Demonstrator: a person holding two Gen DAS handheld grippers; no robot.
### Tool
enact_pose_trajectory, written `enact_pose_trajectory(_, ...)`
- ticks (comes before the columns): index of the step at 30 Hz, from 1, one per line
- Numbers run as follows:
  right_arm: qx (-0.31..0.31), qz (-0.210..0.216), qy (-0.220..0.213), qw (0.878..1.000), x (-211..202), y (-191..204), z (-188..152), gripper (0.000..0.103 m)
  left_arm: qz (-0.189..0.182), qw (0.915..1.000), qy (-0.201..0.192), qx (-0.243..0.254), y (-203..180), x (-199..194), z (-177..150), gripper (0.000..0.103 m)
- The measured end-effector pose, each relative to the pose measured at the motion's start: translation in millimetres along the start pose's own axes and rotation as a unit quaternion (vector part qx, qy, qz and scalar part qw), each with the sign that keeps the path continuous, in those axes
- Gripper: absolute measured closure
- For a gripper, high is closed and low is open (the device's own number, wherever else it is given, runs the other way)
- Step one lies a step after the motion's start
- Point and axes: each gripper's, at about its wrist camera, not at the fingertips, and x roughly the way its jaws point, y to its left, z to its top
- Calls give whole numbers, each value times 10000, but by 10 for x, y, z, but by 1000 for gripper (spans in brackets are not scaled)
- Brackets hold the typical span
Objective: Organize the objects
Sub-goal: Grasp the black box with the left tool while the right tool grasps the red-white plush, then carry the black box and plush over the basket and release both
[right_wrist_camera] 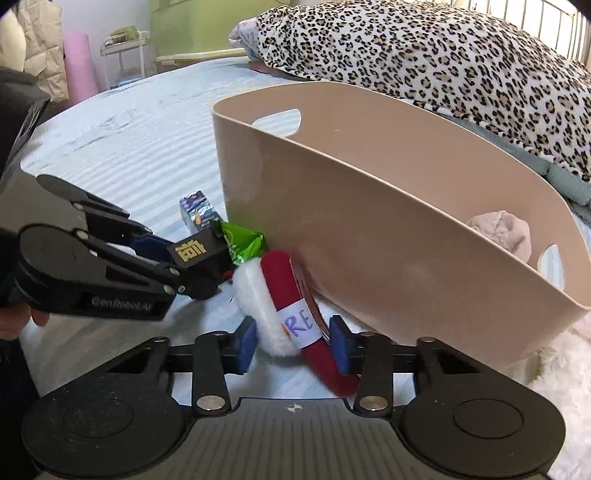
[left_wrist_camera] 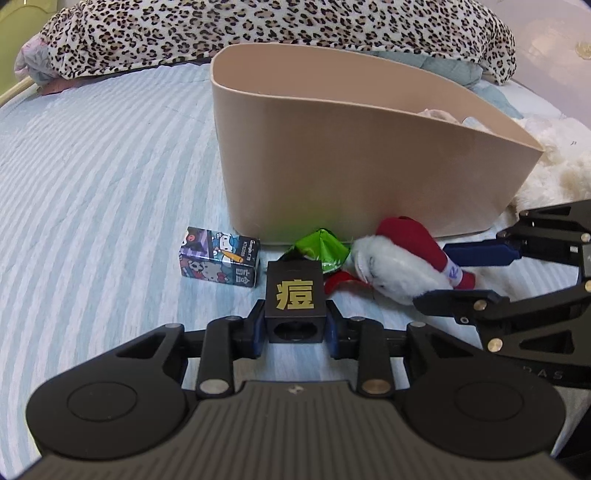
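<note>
Striped pale-blue bedding (left_wrist_camera: 92,177) covers the bed you are working on, with a leopard-print blanket (left_wrist_camera: 258,33) heaped along the far edge. On the bedding stands a tall beige plastic bin (left_wrist_camera: 351,166) with cut-out handles; a pinkish piece of cloth (right_wrist_camera: 502,230) lies inside it near one end.

Your left gripper (left_wrist_camera: 295,325) is closed on a small black box (left_wrist_camera: 295,306) printed with a gold Chinese character, its blue pads pressed against the box's two sides. In the right wrist view the box appears to be raised a little above the bedding.

Just beyond that box, against the foot of the bin, lies a crumpled green wrapper (left_wrist_camera: 321,249). To its left, on the bedding near the bin's corner, sits a small cartoon-printed carton (left_wrist_camera: 219,260).

Your right gripper (right_wrist_camera: 291,341) is partly open around a red-and-white plush toy (right_wrist_camera: 280,299) that lies against the bin's wall. The toy carries a white label with blue and red letters. The blue pads (right_wrist_camera: 245,341) sit on either side of the toy, close to it; whether they touch it, you cannot tell from these views. White fluffy fabric (right_wrist_camera: 561,369) lies to the right of the bin.
</note>
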Motion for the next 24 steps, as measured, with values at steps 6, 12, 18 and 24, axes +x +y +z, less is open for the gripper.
enact_pose_trajectory(6,-65,-65,-53,9999,-125,81,-41,71,7,9999,-130,45,-26,-169,-56,70)
enact_pose_trajectory(12,50,-32,-149,9999,-288,91,-92,76,49,9998,-185,59,-7,-274,-130,70)
enact_pose_trajectory(18,208,-37,-288,9994,-427,52,-130,77,39,9997,-257,34,5,-373,-161,70)
enact_pose_trajectory(24,264,-83,-643,9975,-641,27,-134,78,60,9989,-450,103,-21,-541,-119,70)
